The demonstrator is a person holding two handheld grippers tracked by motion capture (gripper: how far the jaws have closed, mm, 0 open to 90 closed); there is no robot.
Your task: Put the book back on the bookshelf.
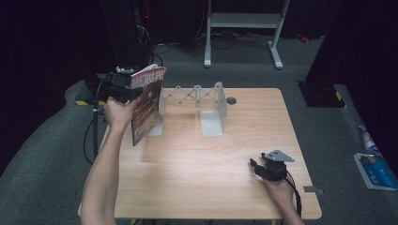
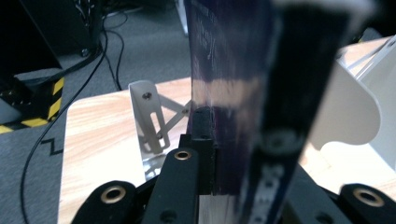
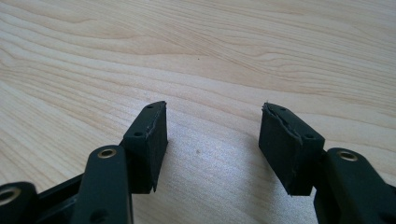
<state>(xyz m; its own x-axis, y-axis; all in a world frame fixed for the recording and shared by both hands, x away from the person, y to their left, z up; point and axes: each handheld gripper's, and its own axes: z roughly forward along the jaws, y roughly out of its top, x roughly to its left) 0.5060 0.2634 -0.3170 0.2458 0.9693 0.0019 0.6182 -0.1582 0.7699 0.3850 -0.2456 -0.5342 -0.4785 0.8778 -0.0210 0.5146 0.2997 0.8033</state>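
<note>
High view puts the left gripper (image 1: 123,89) at the table's far-left corner, jaws pinching a magazine (image 1: 147,103) held upright above the wood, just beside the left end of the white expanding rack (image 1: 197,101). Judging by that, the magazine is picked up but not yet slotted into the rack. At near right, the right gripper (image 3: 212,140) rests spread and empty on the table (image 1: 197,164)

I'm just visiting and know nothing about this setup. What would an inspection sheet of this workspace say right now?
Surface: wooden table, bare in front.
Job's things: magazine held upright above the table's left edge; white expanding rack at the back.
Clutter: nothing seen on the table.
Grippers: left hand-held gripper shut on magazine; right hand-held gripper open, low over the table.
Cables: black cable hanging left.
Surroundings: grey carpet, white stand, dark background.
</note>
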